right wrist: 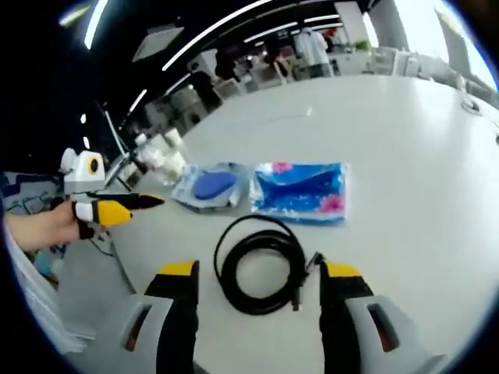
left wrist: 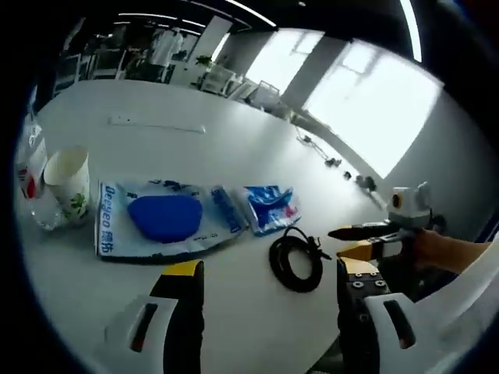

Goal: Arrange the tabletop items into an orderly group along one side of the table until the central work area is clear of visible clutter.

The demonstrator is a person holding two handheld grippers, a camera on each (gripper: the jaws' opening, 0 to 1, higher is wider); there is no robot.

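A coiled black cable (left wrist: pixel 296 259) lies on the white table (left wrist: pixel 234 148), just ahead of my open left gripper (left wrist: pixel 269 273). In the right gripper view the same cable (right wrist: pixel 261 265) sits ahead between the wide-apart jaws of my right gripper (right wrist: pixel 260 270), untouched. Beyond it lie a blue printed packet (right wrist: pixel 300 191) and a clear pack holding a blue pad (right wrist: pixel 210 187). The pack with the pad (left wrist: pixel 164 218) and the blue packet (left wrist: pixel 270 206) lie side by side. The right gripper (left wrist: pixel 362 240) comes in from the right, and the left gripper (right wrist: pixel 117 206) from the left.
A paper cup (left wrist: pixel 70 183) and a clear plastic bag (left wrist: pixel 31 164) stand at the table's left end, also seen as the cups (right wrist: pixel 168 160). A white strip (left wrist: pixel 156 125) lies farther back. Small dark items (left wrist: pixel 335 161) sit near the far right edge. Chairs stand beyond.
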